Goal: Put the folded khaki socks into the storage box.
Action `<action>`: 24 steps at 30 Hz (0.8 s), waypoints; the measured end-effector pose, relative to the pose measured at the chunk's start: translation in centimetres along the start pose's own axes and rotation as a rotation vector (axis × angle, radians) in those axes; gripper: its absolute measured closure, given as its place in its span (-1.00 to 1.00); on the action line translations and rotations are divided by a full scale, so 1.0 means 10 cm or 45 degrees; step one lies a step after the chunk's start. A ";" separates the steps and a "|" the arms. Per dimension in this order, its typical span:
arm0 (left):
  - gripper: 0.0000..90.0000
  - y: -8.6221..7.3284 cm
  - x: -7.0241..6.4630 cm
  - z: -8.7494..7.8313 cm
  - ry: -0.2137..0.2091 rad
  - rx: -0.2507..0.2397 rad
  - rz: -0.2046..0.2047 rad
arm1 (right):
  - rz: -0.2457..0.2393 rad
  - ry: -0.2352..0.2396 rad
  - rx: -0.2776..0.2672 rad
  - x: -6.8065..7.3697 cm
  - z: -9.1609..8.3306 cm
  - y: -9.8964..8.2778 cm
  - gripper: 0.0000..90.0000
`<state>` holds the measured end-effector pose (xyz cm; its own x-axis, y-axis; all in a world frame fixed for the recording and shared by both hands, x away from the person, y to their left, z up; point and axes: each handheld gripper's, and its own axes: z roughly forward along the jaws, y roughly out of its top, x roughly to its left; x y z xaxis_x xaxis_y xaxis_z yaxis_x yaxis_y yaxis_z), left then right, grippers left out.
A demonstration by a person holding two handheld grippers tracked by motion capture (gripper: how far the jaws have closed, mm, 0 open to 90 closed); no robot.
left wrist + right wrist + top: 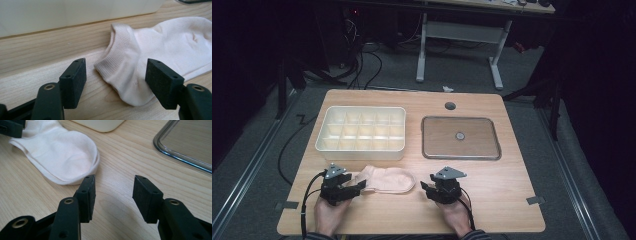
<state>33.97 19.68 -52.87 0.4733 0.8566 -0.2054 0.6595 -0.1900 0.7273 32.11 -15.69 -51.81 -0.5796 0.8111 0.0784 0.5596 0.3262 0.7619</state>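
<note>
- The desk (492, 200) is a pale wooden top, with both of the person's hands coming in at its near edge.
- A metal-rimmed tray (460, 138) lies flat on the far right half; a small round thing rests at its middle, too small to tell what.
- A cream compartment box (361, 131) stands on the far left half, and every cell looks bare.
- The sock (388, 180), pale pink, lies flat on the desk just in front of the box, cuff toward the left gripper, toe toward the right one.
- The left gripper (116, 82) has its fingers wide, straddling the cuff end without pressing on it; the cloth lies slack between them.
- The right gripper (113, 196) sits just off the toe, fingers fairly wide over bare wood, holding nothing.
- By my reading the work has barely begun: the sock is neither gripped, lifted nor folded, and nothing has gone into the box. Grasping both ends is what remains first.
</note>
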 end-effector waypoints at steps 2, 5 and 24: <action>-0.26 0.00 -0.02 0.02 0.007 -0.003 -0.003 | 0.001 0.017 0.001 0.02 0.01 0.03 0.18; -0.26 0.01 -0.03 0.04 0.021 -0.007 0.012 | -0.007 0.030 -0.011 0.06 0.04 0.10 0.18; 0.08 0.03 -0.11 0.09 0.118 0.034 0.123 | 0.007 0.065 0.063 0.11 0.36 0.16 0.54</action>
<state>34.24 18.26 -53.01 0.4803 0.8741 -0.0726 0.6293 -0.2858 0.7227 34.54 -12.55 -52.81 -0.6048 0.7878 0.1161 0.5910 0.3463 0.7285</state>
